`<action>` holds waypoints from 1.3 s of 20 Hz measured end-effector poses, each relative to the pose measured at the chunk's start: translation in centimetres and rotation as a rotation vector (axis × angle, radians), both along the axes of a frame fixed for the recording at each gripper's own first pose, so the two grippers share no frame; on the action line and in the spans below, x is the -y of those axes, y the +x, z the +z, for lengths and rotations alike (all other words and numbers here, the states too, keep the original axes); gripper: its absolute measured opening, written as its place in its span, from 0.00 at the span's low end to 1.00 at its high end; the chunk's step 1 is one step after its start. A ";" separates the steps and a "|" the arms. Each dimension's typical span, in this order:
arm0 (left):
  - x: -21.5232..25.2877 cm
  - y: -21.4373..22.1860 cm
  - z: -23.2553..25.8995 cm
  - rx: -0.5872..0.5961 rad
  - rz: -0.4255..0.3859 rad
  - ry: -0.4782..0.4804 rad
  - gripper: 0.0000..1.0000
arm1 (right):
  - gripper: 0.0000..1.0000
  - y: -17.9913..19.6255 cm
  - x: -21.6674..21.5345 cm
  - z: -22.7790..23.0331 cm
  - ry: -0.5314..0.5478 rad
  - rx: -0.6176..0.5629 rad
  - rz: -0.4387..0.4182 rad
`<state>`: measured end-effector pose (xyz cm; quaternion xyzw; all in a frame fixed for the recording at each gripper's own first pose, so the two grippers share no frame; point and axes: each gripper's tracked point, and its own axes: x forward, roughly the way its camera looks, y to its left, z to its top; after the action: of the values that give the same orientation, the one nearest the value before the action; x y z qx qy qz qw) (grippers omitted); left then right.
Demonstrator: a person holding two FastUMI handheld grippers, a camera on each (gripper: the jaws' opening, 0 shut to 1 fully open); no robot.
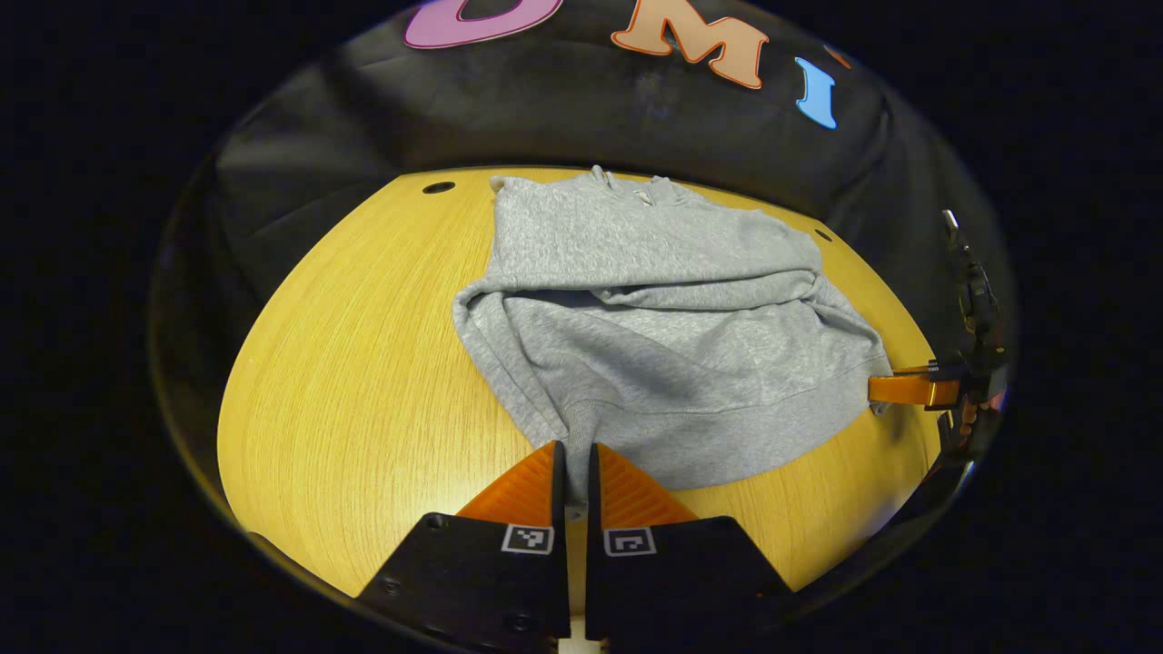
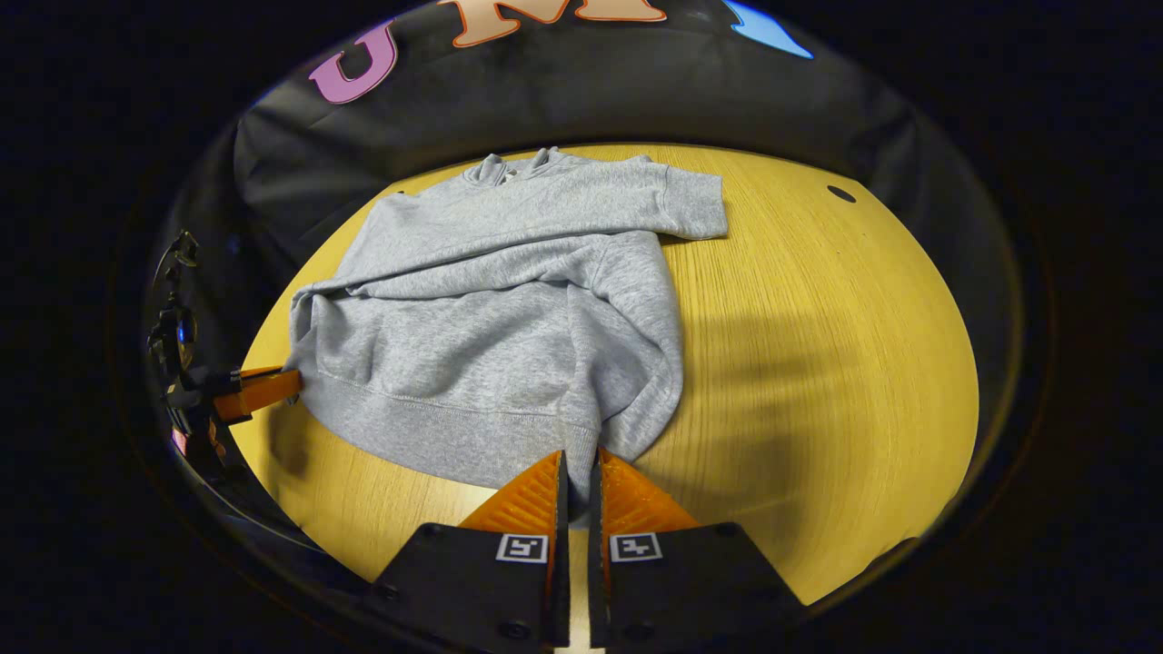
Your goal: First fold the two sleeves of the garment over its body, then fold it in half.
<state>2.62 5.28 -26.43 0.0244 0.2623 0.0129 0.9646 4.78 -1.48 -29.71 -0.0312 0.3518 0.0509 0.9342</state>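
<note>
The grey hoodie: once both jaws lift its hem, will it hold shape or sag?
Likely floppy: the grey hoodie already lies in soft wrinkles with sleeves draped over its body. The middle would probably sag. Thick fleece suggests moderate weight, and it may drag on the wooden table.

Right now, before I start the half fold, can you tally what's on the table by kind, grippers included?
Grey fleece hooded sweatshirt: 1
Grippers, each shut on the sweatshirt's bottom hem: 2, left gripper and right gripper
Round wooden table: 1
Small dark holes in the tabletop: 2
Total: 6
</note>
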 end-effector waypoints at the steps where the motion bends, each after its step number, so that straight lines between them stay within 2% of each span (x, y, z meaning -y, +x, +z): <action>1: 0.0 0.0 0.0 -0.005 -0.002 0.002 0.03 | 0.11 0.0 0.0 0.0 0.005 0.000 -0.007; 3: 0.0 -0.2 0.0 -0.020 -0.002 -0.014 0.01 | 0.11 0.0 0.0 0.3 0.018 0.000 -0.016; 4: 0.1 -0.2 0.2 -0.019 0.003 -0.032 0.01 | 0.04 -0.3 -0.2 0.5 0.034 -0.001 -0.020; 9: 0.8 0.0 3.8 0.059 0.016 -0.155 0.00 | 0.04 -0.5 -0.1 2.6 0.106 0.028 -0.042; 12: 1.2 0.5 6.9 0.111 0.014 -0.169 0.00 | 0.04 0.0 -0.7 4.9 0.136 0.070 -0.037; 19: 2.1 3.2 13.9 0.249 0.007 -0.188 0.00 | 0.04 3.4 -1.2 11.6 0.139 0.210 0.000; 22: 1.9 5.3 15.7 0.294 0.011 -0.197 0.00 | 0.04 5.0 -1.0 12.9 0.146 0.225 -0.002; 26: 1.1 9.2 15.9 0.275 0.018 -0.189 0.00 | 0.04 8.5 -1.3 13.5 0.146 0.207 -0.001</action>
<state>11.77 4.14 -10.58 -0.0707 0.1281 -0.0001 0.9892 13.32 -0.22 -16.19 0.0319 0.2490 0.0725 0.9652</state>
